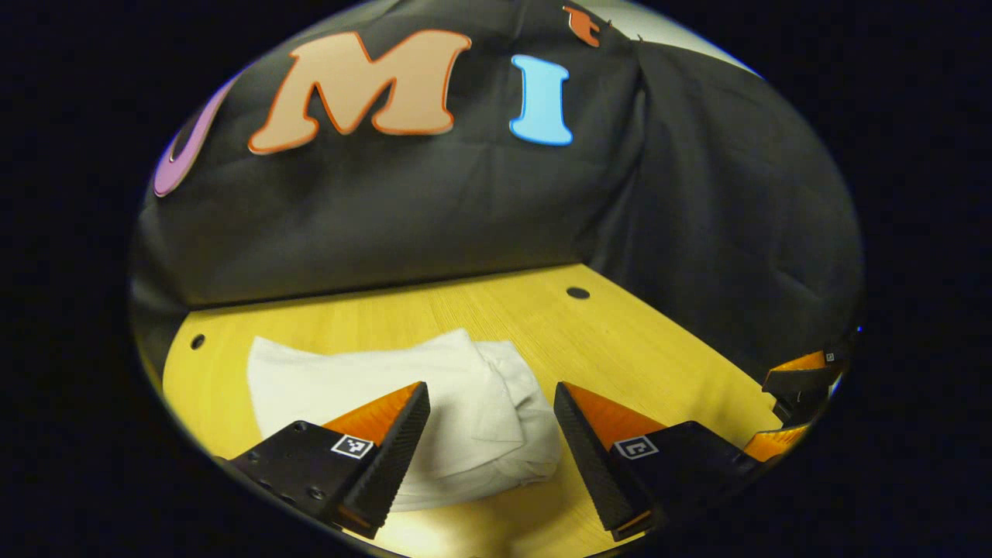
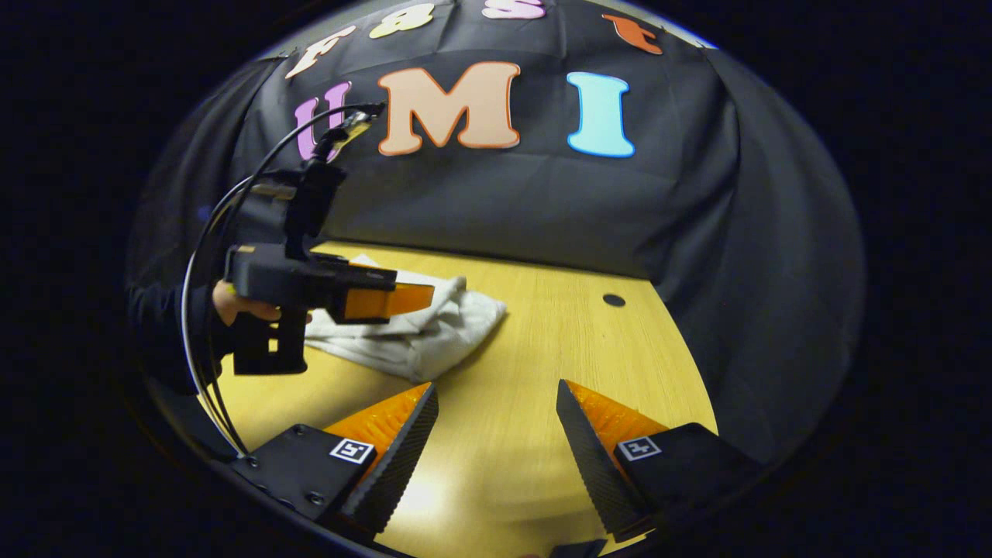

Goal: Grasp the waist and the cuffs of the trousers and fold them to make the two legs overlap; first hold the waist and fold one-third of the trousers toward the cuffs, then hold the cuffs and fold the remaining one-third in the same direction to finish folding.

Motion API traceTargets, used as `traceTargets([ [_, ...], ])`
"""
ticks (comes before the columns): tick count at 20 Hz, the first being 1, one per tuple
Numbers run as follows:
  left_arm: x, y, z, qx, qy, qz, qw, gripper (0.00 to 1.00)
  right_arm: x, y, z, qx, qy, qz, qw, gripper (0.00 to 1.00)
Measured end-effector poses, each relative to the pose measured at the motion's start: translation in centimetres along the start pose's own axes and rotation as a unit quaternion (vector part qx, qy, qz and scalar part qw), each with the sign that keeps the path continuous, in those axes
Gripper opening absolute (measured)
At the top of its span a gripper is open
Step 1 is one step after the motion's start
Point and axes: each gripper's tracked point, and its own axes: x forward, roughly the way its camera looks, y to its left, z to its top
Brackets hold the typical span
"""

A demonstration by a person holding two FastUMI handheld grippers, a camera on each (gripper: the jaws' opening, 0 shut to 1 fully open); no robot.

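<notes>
Wooden surface [image 1: 635, 349], white trousers [image 1: 434, 403] bunched up on it.
Left gripper view: left gripper [image 1: 492, 434] hovers over the folded pile, fingers spread wide, holding nothing; right gripper [image 1: 802, 387] peeks in at the edge. Right gripper view: right gripper [image 2: 496, 442] spread over bare wood, trousers [image 2: 418, 333] off to the left under the left gripper [image 2: 391, 301], held by a hand [image 2: 232, 304].

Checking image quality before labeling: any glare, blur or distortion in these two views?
Left gripper view: table edge bows from fisheye; glare patch near the bottom; white trousers sharp. Right gripper view: glare between the right gripper fingers; wood grain streaked there; left gripper sharp; booth dim.
</notes>
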Motion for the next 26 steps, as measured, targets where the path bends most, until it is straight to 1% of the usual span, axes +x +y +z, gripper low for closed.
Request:
traceTargets([
  [3, -5.2, 2.7, 4.6, 0.018, -0.067, 0.024, 0.997, 0.95, -0.2, 2.4, 5.5, 0.016, -0.066, -0.012, 0.998, 0.98],
  [6, -10.8, 6.7, 8.3, 0.024, -0.118, 0.058, 0.991, 0.95, -0.9, 5.1, 10.2, 0.041, -0.126, -0.034, 0.991, 0.98],
  [8, -14.8, 10.0, 10.4, 0.019, -0.148, 0.091, 0.985, 0.95, -1.6, 7.6, 13.0, 0.068, -0.157, -0.030, 0.985, 0.98],
  [10, -18.5, 12.9, 11.8, 0.009, -0.175, 0.130, 0.976, 0.95, -2.4, 9.8, 15.8, 0.083, -0.189, -0.022, 0.978, 0.98],
  [11, -20.2, 13.9, 11.5, 0.003, -0.185, 0.153, 0.971, 0.95, -2.7, 10.7, 17.1, 0.080, -0.204, -0.024, 0.975, 0.97],
  [13, -23.5, 15.7, 11.7, -0.012, -0.206, 0.187, 0.961, 0.95, -3.5, 11.8, 18.4, 0.072, -0.224, -0.030, 0.972, 0.98],
  [14, -25.0, 16.5, 11.7, -0.022, -0.215, 0.201, 0.955, 0.93, -3.7, 12.4, 18.8, 0.072, -0.231, -0.030, 0.970, 0.98],
  [16, -27.7, 18.2, 11.9, -0.031, -0.241, 0.229, 0.943, 0.92, -3.9, 13.6, 19.7, 0.078, -0.240, -0.025, 0.967, 0.98],
  [17, -28.5, 18.7, 12.0, -0.033, -0.243, 0.239, 0.940, 0.93, -4.1, 14.2, 20.0, 0.082, -0.243, -0.022, 0.966, 0.97],
  [18, -29.1, 19.0, 11.7, -0.033, -0.243, 0.243, 0.938, 0.92, -4.2, 14.8, 20.2, 0.082, -0.245, -0.016, 0.966, 0.97],
  [19, -29.5, 19.1, 11.3, -0.029, -0.242, 0.245, 0.938, 0.95, -4.4, 15.6, 20.4, 0.081, -0.248, -0.005, 0.965, 0.96],
  [20, -29.7, 19.2, 11.0, -0.027, -0.239, 0.245, 0.939, 0.94, -4.6, 16.1, 20.5, 0.080, -0.248, 0.000, 0.965, 0.98],
  [23, -29.8, 19.1, 10.7, -0.029, -0.236, 0.237, 0.942, 0.93, -5.1, 16.2, 20.8, 0.065, -0.254, -0.009, 0.965, 0.97],
  [24, -29.9, 19.0, 10.7, -0.031, -0.236, 0.234, 0.943, 0.95, -5.5, 16.3, 20.9, 0.060, -0.257, -0.012, 0.964, 0.97],
  [25, -29.9, 19.0, 10.5, -0.032, -0.235, 0.232, 0.943, 0.93, -5.8, 16.4, 21.0, 0.055, -0.262, -0.013, 0.964, 0.97],
  [26, -30.1, 19.0, 10.5, -0.030, -0.235, 0.233, 0.943, 0.95, -5.8, 16.6, 21.2, 0.053, -0.266, -0.014, 0.962, 0.97],
])
